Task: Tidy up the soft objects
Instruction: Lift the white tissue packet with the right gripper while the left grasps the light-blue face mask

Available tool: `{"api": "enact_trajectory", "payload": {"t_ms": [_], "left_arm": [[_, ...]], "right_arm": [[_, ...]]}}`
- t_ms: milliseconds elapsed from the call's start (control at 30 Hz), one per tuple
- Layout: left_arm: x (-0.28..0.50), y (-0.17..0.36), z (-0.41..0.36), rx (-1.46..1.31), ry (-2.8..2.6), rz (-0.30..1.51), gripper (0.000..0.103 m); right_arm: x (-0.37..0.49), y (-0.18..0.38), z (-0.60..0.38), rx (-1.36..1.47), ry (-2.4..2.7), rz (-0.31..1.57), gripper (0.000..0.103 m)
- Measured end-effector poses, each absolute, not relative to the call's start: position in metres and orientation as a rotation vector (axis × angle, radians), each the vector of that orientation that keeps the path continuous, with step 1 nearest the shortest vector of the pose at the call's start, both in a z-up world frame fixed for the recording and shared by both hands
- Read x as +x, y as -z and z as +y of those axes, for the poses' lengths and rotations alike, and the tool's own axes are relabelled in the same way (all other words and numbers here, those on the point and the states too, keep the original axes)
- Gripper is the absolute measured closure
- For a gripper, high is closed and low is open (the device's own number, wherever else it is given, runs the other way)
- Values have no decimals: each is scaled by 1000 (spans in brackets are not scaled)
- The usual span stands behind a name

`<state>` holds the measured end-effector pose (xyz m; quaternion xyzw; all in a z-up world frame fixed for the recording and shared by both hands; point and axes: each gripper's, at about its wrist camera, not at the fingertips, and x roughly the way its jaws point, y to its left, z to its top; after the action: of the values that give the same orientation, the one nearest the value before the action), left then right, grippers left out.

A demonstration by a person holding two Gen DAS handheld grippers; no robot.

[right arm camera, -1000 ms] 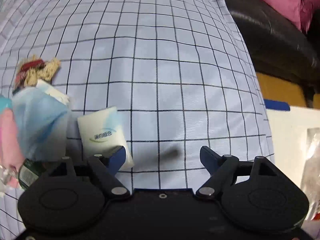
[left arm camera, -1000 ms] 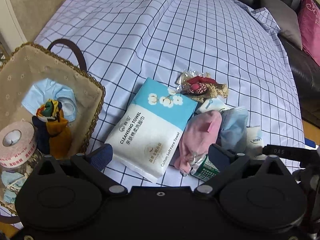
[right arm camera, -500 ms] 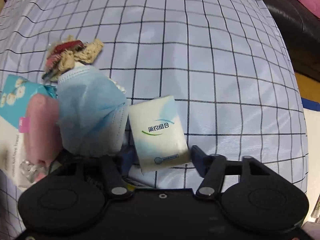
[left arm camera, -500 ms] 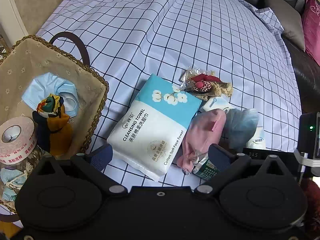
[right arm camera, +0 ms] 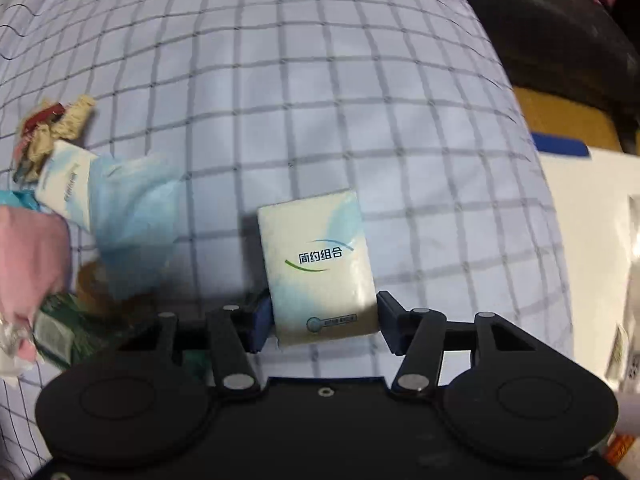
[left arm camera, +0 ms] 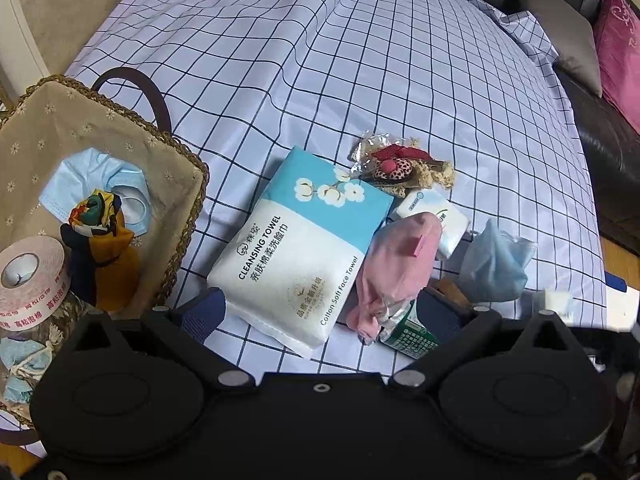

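Blue-and-white checked cloth (left arm camera: 360, 80) over the counter, soft and loose; likely to ruck if anything is dragged across it. Straight lift advised, no sliding.

Woven basket (left arm camera: 188, 168) at the left edge of the cloth, fabric-lined, already holding a mask, a knotted scarf and a tape roll. Judged the drop point. Free space only near the back wall, so best to carry high over the rim and release low inside.

Cleansing towel pack (left arm camera: 304, 248) flat in the middle, just beside the basket. Pink cloth (left arm camera: 396, 264) leaning on its right edge, blue mask (left arm camera: 496, 264) crumpled further right. Wide berth for both on the way across, to avoid snagging.

Tissue pack (right arm camera: 320, 264), small, white and pale blue: the item in hand, at the right of the pile, apart from the mask.

Right tool (right arm camera: 323, 320): jaws just closed in, now narrow, one pad on each long side of the tissue pack near its lower end. Grip low on the pack, so upper part free to droop or pivot; steady wrist and no extra squeeze on a soft wrapper.

Left tool (left arm camera: 320, 312): spread wide, nothing held, hanging above the near end of the cleansing towel pack, touching nothing visible.
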<state>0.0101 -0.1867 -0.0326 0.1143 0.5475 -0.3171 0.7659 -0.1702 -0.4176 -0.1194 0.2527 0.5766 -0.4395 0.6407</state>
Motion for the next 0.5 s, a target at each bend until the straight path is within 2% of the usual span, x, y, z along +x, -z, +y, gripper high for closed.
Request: {"api": "enact_trajectory", "payload": {"t_ms": [500], "left_arm": [[-7,35,-193,319,744,1176,4]], "right_arm": [[-209,109,-325,682,801,1419,51]]}}
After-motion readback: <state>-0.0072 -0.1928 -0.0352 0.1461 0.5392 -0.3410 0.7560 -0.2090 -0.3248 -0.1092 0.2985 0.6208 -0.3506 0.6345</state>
